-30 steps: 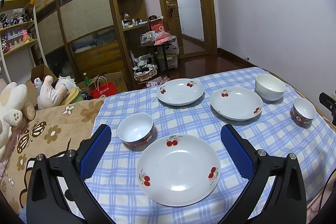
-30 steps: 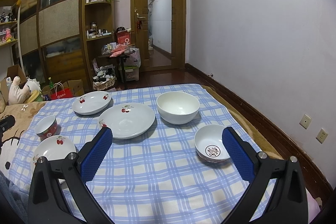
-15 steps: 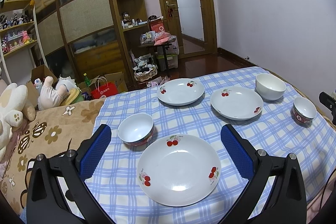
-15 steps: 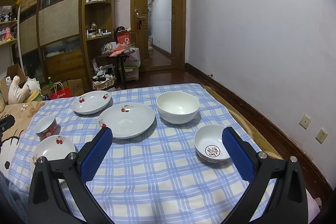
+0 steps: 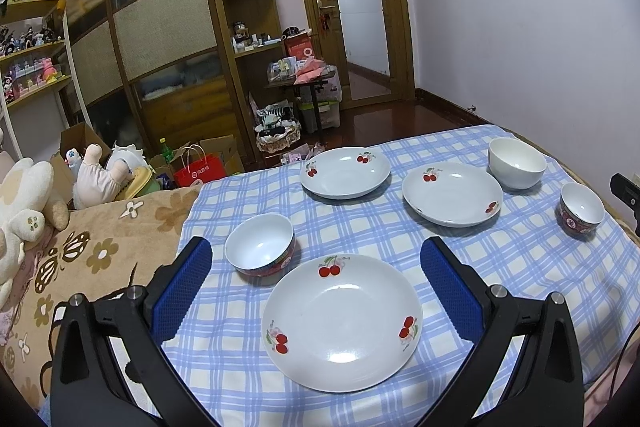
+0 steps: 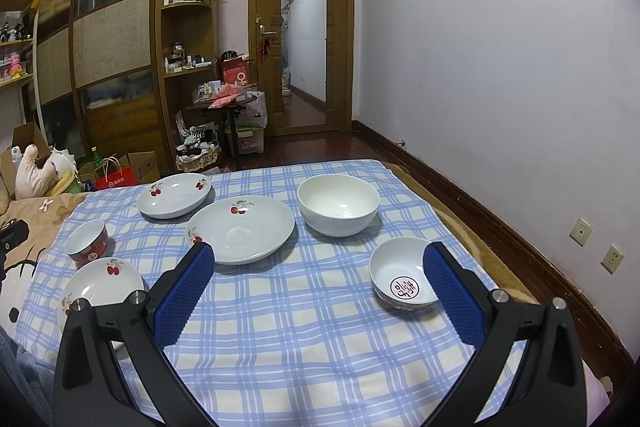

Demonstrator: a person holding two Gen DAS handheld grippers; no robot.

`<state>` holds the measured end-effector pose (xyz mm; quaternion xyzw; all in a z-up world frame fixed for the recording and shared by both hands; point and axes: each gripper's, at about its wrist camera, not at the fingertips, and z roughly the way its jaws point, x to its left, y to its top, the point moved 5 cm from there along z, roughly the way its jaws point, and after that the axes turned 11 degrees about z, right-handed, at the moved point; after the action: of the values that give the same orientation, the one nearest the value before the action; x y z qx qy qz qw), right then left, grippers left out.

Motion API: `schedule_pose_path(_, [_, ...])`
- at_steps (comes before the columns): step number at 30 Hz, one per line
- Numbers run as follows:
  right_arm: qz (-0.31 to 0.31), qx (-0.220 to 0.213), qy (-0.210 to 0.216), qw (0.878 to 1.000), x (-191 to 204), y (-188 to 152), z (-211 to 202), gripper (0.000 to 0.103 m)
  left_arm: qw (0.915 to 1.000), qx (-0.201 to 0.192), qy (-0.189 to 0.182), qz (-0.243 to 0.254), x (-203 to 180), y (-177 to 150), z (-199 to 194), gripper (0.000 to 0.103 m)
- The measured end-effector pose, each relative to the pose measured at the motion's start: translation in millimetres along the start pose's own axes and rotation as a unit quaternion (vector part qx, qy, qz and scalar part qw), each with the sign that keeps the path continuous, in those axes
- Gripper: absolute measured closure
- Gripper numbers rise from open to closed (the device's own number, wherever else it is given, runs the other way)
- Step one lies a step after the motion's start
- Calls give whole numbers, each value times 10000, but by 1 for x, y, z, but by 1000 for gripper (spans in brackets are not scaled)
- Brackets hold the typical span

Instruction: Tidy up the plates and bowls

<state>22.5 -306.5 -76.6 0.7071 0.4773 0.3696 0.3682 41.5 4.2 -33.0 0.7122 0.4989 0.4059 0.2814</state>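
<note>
Three white cherry-print plates lie on a blue checked cloth: a near plate (image 5: pixel 342 321) (image 6: pixel 100 293), a middle plate (image 5: pixel 452 193) (image 6: pixel 240 229) and a far plate (image 5: pixel 345 171) (image 6: pixel 174 195). A red-sided small bowl (image 5: pixel 260 249) (image 6: pixel 87 241) stands beside the near plate. A large white bowl (image 5: pixel 517 163) (image 6: pixel 338 203) and a second small patterned bowl (image 5: pixel 582 209) (image 6: pixel 402 281) stand at the right. My left gripper (image 5: pixel 316 255) hangs open above the near plate. My right gripper (image 6: pixel 318 259) is open, its right finger in front of the patterned bowl.
The table (image 6: pixel 304 327) stands in a bedroom. A floral blanket (image 5: pixel 100 259) and plush toys (image 5: pixel 28 195) lie to its left. A wooden wardrobe (image 5: pixel 160 39), a cluttered side table (image 5: pixel 304 79) and a door (image 6: pixel 306 43) stand beyond, with a wall (image 6: pixel 500 47) on the right.
</note>
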Motion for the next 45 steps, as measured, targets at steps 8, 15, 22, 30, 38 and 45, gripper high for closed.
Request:
schedule_pose_path(8, [-13,3,-9,10000,1,0,0,0,9995,237,-192,-26,10,-16,13,1])
schedule_pose_path(15, [-162,-2,-65,9998,11,0,6,0,9974,668,-252,83,17,-5,35,1])
schedule_pose_path(22, [-147,48,249,9996,39,13,14,0,9929,1034,-573,-134,39,5,61,1])
schedule_pose_path(30, [-317,310,573,9974,79,16,30,0,9842,1566,-643,-518,57,-4,91,1])
schedule_pose_path(38, [-535,866,853,9911,124,-2,58,0,9749,2109,-624,-350,59,-12,122,1])
schedule_pose_path(45, [-618,1354,1093,9828,163,-21,90,0,9619,2650,-602,-294,62,-35,148,1])
